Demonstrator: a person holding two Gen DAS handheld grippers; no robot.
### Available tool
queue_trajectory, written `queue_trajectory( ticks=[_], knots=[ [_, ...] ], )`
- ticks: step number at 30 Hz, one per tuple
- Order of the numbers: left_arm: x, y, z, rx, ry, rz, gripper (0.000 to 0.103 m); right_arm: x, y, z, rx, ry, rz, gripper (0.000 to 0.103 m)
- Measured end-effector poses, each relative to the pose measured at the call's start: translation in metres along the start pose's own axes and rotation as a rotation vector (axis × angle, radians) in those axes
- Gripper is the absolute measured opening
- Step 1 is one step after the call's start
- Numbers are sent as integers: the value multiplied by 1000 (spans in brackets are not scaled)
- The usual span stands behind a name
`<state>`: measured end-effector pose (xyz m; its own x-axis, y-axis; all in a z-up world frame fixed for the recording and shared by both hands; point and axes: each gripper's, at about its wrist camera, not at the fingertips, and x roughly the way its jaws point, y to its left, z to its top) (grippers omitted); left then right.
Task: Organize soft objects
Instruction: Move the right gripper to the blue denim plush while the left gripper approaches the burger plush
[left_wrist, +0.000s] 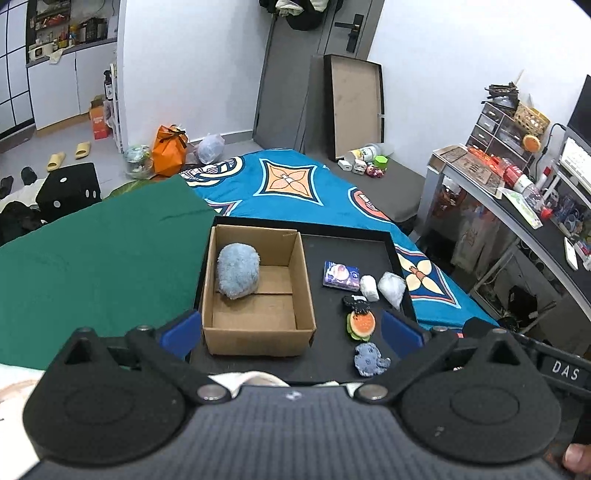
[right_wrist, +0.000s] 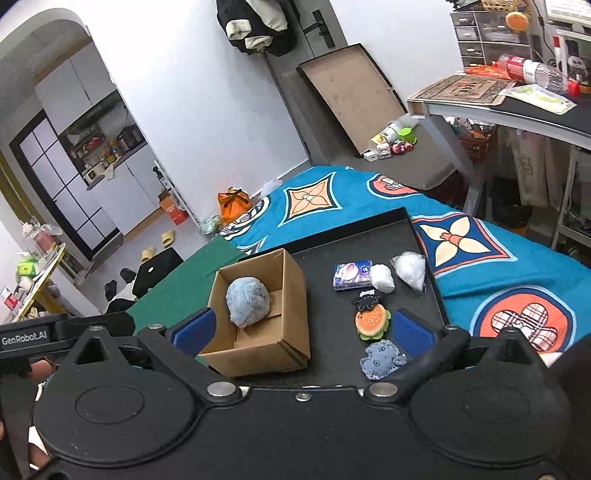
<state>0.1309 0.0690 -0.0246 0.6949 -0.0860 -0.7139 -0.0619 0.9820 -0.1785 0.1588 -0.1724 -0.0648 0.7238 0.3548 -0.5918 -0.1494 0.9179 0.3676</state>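
Observation:
An open cardboard box (left_wrist: 258, 332) (right_wrist: 258, 354) stands on a black tray (left_wrist: 332, 251) (right_wrist: 332, 258) on the bed. A fluffy blue plush (left_wrist: 238, 270) (right_wrist: 248, 301) lies inside the box. Beside the box on the tray lie a tissue pack (left_wrist: 341, 274) (right_wrist: 352, 275), a white soft wad (left_wrist: 369, 288) (right_wrist: 382, 277), a clear bag of stuffing (left_wrist: 392, 287) (right_wrist: 410, 271), a small black plush (left_wrist: 355, 302) (right_wrist: 366, 300), a burger plush (left_wrist: 361, 324) (right_wrist: 372, 322) and a blue-grey plush (left_wrist: 369, 359) (right_wrist: 382, 359). My left gripper (left_wrist: 290, 334) and right gripper (right_wrist: 303, 330) are both open and empty, above the tray's near edge.
A green cloth (left_wrist: 92, 258) covers the bed left of the tray, over a blue patterned bedspread (left_wrist: 295, 177) (right_wrist: 517, 280). A desk with clutter (left_wrist: 517, 192) (right_wrist: 517, 99) stands at the right. Bags and slippers lie on the floor beyond.

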Motion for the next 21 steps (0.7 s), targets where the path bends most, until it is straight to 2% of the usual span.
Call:
queue_trajectory(
  ticks=[11,17,21],
  knots=[
    [-8,-20,-6,26,1,-22,103,-12,-20,-10,35,-7,-33,103],
    [2,-31,-3,22,8,11,102,-14,-34,-12,65,-23,-45,103],
    [15,-36,-3,24,31,-8,102,-8,-42,-13,81,-21,-48,103]
  ],
)
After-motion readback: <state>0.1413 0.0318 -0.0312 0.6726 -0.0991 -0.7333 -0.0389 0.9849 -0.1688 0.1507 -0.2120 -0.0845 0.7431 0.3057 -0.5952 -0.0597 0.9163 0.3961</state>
